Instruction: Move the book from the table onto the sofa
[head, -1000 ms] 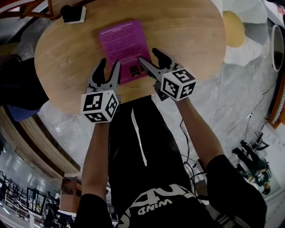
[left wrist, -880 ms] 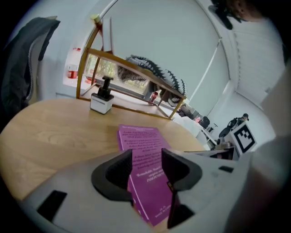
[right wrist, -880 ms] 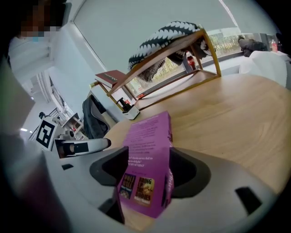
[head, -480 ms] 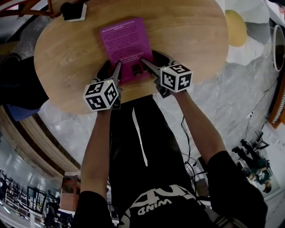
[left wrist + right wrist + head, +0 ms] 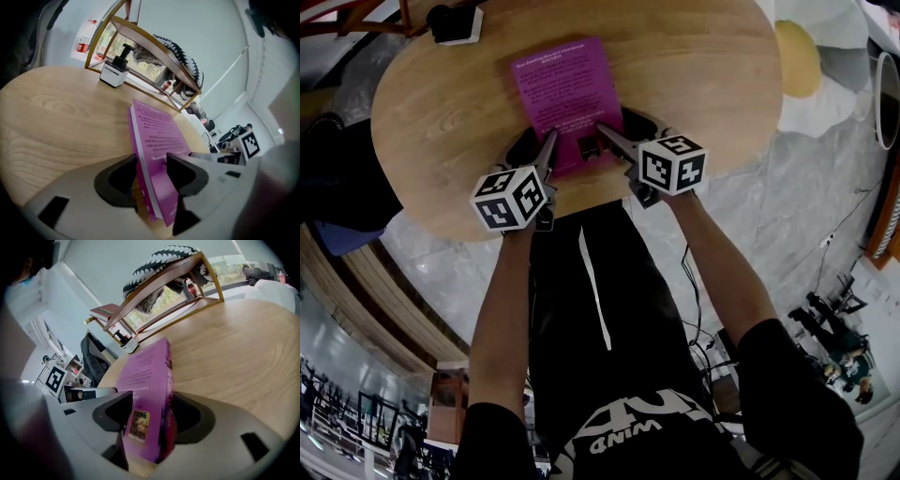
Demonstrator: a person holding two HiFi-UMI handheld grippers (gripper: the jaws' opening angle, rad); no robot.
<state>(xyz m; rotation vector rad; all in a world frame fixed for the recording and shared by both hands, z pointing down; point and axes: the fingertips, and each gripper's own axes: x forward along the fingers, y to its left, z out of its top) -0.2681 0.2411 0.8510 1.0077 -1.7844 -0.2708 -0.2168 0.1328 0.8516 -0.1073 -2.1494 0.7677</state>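
The left claw [image 5: 151,162] and right claw [image 5: 152,401] each pinch a near corner of the book [image 5: 157,133] on the desk [image 5: 61,117]. Lifted unevenly, it could sag and slip free.

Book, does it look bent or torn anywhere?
No, nothing stands out. The book is closed and whole on the table. The left gripper and right gripper each pinch one of its near corners.
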